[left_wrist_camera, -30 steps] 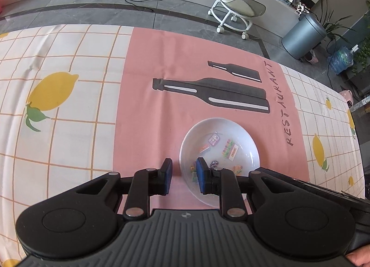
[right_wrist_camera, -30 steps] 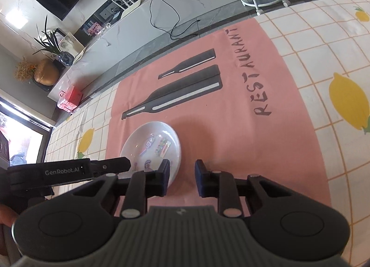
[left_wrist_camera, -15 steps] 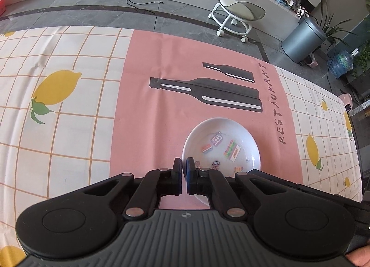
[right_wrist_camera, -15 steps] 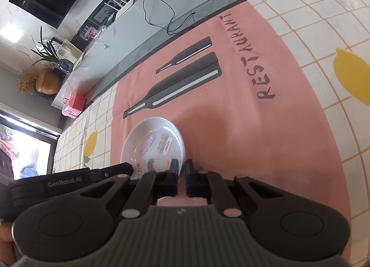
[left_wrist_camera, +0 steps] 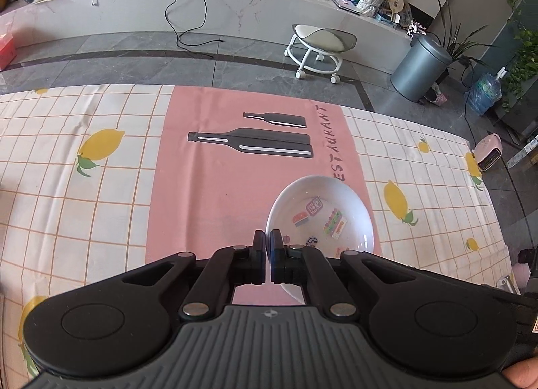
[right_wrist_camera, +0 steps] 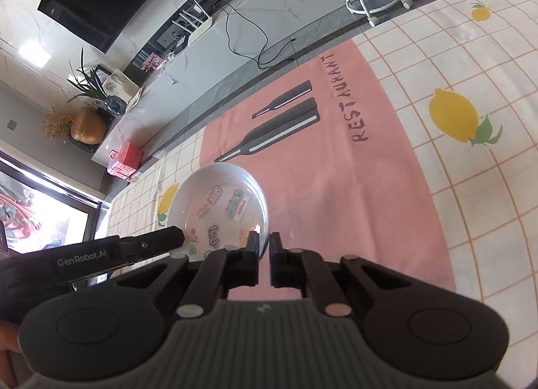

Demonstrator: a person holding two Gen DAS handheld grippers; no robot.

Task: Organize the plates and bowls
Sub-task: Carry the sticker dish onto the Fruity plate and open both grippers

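- Left tool point(left_wrist_camera: 268, 247): at the 6 o'clock edge of its own view, jaws clenched on the near-left rim of the bowl point(left_wrist_camera: 321, 212); the thin white rim shows as a sliver between the two pads.
- Right tool point(right_wrist_camera: 265, 247): likewise at 6 o'clock in its own view, jaws clenched on the bowl's near-right rim. The left tool's finger enters this view from 9 o'clock and reaches the opposite side of the rim.
- Bowl: white, shallow and wide, with small coloured decals on its inner floor. It sits at about 5 o'clock from the centre of the left view, over the right edge of the pink placemat point(left_wrist_camera: 208, 204). Whether its base touches the cloth cannot be told.
- Handling, as a judgement: the glossy surface suggests glazed ceramic or hard plastic, so stiff, slippery under the pads, and possibly breakable. The rim is the only thin edge to pinch; two opposed grips keep it level.
- Desk point(left_wrist_camera: 67, 193): covered by a checked cloth with lemon prints, stretching to 12 o'clock.
- Beyond the desk: a wheeled stool point(left_wrist_camera: 319, 49) at 1 o'clock and a grey bin point(left_wrist_camera: 420, 69) at 2 o'clock.
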